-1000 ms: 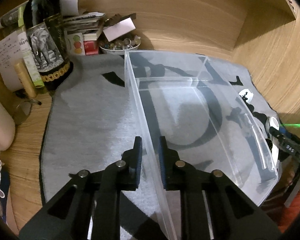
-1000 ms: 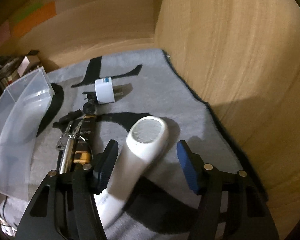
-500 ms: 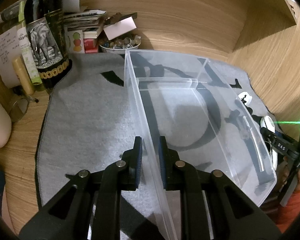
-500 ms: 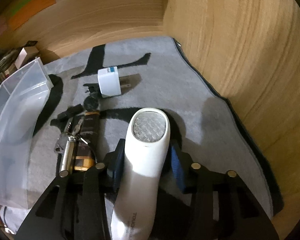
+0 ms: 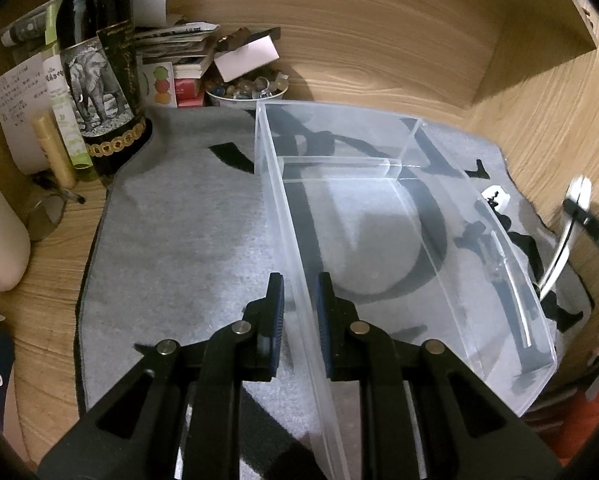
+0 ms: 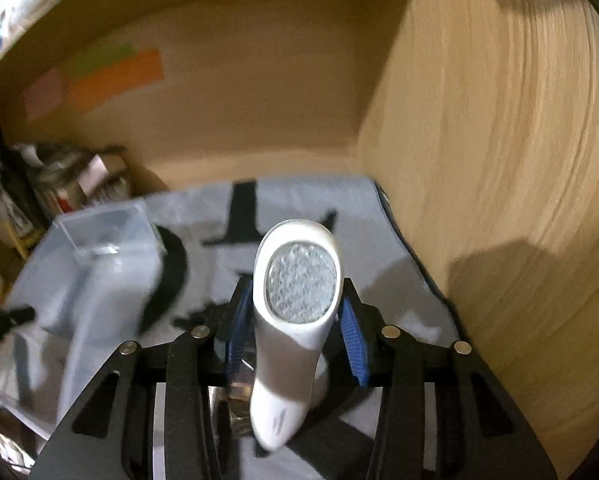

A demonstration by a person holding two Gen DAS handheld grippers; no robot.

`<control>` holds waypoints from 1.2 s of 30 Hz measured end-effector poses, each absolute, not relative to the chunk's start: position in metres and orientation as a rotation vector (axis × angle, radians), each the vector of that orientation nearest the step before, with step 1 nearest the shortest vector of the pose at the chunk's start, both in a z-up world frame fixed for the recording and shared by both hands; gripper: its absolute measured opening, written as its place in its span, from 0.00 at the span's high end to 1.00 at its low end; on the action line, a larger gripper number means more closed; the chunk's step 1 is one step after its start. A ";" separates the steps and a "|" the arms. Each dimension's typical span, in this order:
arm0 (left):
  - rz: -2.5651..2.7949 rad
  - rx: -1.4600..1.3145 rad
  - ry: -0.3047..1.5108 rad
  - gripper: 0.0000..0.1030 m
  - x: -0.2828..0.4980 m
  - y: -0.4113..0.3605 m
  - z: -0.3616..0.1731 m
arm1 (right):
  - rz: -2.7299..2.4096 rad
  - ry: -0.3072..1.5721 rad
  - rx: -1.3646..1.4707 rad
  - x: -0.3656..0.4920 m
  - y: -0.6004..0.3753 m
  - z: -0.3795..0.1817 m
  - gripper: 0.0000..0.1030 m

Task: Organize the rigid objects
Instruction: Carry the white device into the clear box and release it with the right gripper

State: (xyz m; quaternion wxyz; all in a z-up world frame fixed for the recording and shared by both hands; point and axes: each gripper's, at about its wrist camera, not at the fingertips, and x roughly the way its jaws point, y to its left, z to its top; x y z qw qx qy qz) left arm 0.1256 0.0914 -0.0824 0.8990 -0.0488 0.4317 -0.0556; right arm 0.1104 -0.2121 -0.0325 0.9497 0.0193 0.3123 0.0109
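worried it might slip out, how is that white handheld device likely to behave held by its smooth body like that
The white handheld device looks like rigid, glossy plastic, so it probably won't flex but may slide between the right gripper fingers. Its wide head sticks out beyond the grip, so it could pivot if the grip is loose. It seems light for its size.

Clear plastic bin (image 5: 399, 216): smooth, glossy, see-through walls. Grey mat (image 5: 179, 248) under it: matt felt-like cloth, fuzzy nap, black print. Desk and side walls (image 6: 499, 160): wood-grain, satin finish. White handheld device (image 6: 295, 320): smooth glossy plastic shell, head with a textured, shiny mesh-like face. Dark bottle (image 5: 95, 60): glossy glass, paper label. Gripper pads: ribbed blue, matt.
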 end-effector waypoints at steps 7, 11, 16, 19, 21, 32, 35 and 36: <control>-0.104 -0.090 0.887 0.84 0.125 0.090 -0.082 | 0.109 0.530 0.001 0.112 -0.185 -0.001 0.63; -0.103 -0.092 0.885 0.84 0.125 0.090 -0.083 | 0.158 0.475 -0.022 0.112 -0.167 0.015 0.63; -0.103 -0.093 0.883 0.84 0.124 0.090 -0.083 | 0.248 0.425 -0.035 0.110 -0.147 0.034 0.63; -0.104 -0.094 0.882 0.84 0.124 0.090 -0.083 | 0.309 0.411 -0.037 0.108 -0.133 0.040 0.63; -0.105 -0.095 0.882 0.84 0.124 0.090 -0.083 | 0.336 0.408 -0.049 0.110 -0.126 0.041 0.63; -0.113 -0.102 0.884 0.84 0.126 0.088 -0.085 | 0.483 0.544 -0.125 0.131 -0.080 0.010 0.63; -0.115 -0.097 0.885 0.84 0.126 0.088 -0.086 | 0.499 0.603 -0.140 0.143 -0.069 -0.004 0.63; -0.116 -0.096 0.887 0.84 0.126 0.088 -0.086 | 0.502 0.617 -0.144 0.146 -0.067 -0.007 0.63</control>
